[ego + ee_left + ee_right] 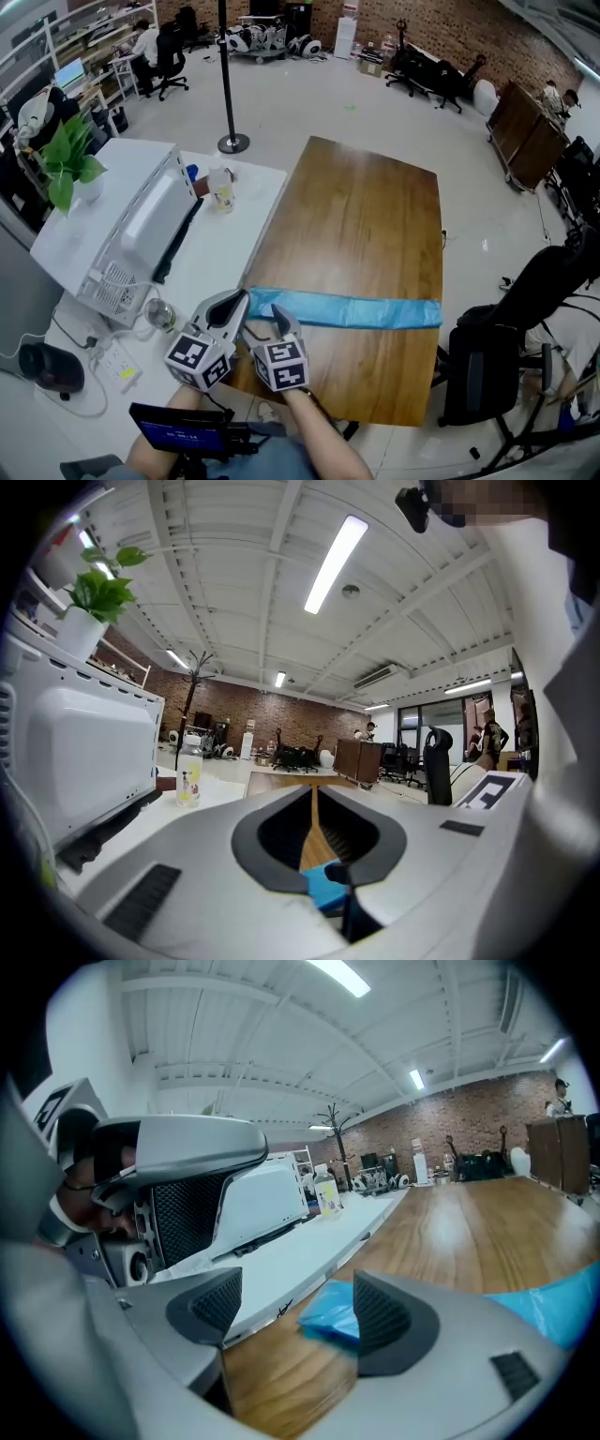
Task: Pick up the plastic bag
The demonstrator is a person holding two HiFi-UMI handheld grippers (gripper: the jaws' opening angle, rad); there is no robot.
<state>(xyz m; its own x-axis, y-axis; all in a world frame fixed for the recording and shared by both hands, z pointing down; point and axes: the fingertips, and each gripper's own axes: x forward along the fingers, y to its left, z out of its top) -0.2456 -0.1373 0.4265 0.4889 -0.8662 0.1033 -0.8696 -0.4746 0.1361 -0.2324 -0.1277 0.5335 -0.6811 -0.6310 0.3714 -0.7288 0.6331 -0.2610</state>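
Closest to me, both tongs crowd the near left corner of the wooden counter [361, 220], because that corner is where one end of the plastic bag [356, 310] stops. My guess is that I am working this end since it is the only loose edge within easy reach.

My left tongs [236, 309] lie low and almost flat to the wooden counter, aimed along its length. Their tips are drawn together. A corner of blue shows in the narrow gap behind them, and I cannot tell whether the film is pinched or merely lies underneath.

My right tongs [274, 323] sit just beside the left, a little further in from the counter's left edge. Their jaws stand well apart with nothing held. The bag's crumpled end lies between them, close against the right-hand pad, so they look ready to close on it.

From there the bag runs straight across the near part of the counter to its right edge. It is a light blue, thin film, pressed flat into one long band with fine creases and a slight sheen. I expect it to be limp and slippery, sagging once lifted.
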